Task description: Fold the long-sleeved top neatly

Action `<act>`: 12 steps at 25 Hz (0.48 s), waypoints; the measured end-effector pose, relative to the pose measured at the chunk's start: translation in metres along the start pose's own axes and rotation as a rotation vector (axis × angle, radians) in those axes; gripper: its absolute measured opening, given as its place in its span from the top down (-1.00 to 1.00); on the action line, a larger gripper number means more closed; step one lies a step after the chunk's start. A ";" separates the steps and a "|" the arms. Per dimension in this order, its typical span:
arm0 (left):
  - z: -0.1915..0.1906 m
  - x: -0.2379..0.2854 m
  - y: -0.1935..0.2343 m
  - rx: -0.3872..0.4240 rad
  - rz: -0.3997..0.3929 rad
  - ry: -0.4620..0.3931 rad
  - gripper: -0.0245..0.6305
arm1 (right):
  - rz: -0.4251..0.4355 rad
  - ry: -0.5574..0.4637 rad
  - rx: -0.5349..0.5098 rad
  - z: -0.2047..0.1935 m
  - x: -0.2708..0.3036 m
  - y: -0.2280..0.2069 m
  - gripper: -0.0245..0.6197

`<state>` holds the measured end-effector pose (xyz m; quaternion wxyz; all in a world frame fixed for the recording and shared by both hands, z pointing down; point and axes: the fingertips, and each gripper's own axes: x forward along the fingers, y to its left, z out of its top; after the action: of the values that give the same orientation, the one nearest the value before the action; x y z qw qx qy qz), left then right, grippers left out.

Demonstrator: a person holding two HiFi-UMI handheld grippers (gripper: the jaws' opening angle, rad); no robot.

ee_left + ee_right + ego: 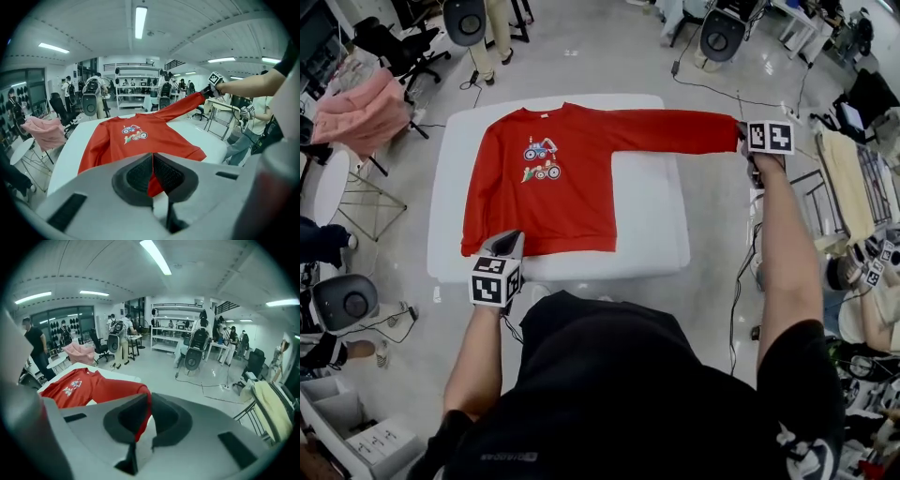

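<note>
Tongs clamp the red top (553, 187): left tongs (508, 243) on hem, right tongs (742, 130) on sleeve cuff.

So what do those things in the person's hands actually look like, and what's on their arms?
The left gripper and right gripper are pale grey plastic shells with two dark, textured pads at the front. Each carries a white cube printed with black square markers. The person wears a black short-sleeved T-shirt.
</note>
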<state>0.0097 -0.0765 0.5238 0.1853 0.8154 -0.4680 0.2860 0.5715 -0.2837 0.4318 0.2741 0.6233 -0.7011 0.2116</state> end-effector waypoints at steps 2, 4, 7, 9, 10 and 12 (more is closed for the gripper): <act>0.000 -0.003 0.005 -0.015 0.006 -0.006 0.90 | 0.020 0.010 -0.034 0.008 0.001 0.007 0.83; 0.000 -0.005 0.011 -0.023 0.017 -0.009 0.90 | 0.051 0.017 -0.074 0.013 0.001 0.019 0.83; 0.004 -0.009 0.022 -0.029 0.043 -0.018 0.90 | 0.116 0.021 -0.121 0.022 -0.005 0.042 0.83; 0.008 -0.012 0.028 -0.040 0.057 -0.029 0.90 | 0.168 0.020 -0.137 0.029 -0.011 0.059 0.83; 0.011 -0.014 0.030 -0.043 0.062 -0.035 0.90 | 0.195 0.018 -0.139 0.034 -0.015 0.068 0.83; 0.015 -0.016 0.032 -0.044 0.069 -0.049 0.90 | 0.248 0.007 -0.136 0.047 -0.024 0.085 0.83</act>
<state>-0.0198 -0.0901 0.5025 0.1818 0.8011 -0.5066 0.2619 0.4838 -0.2835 0.3844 0.2896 0.5110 -0.7847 0.1980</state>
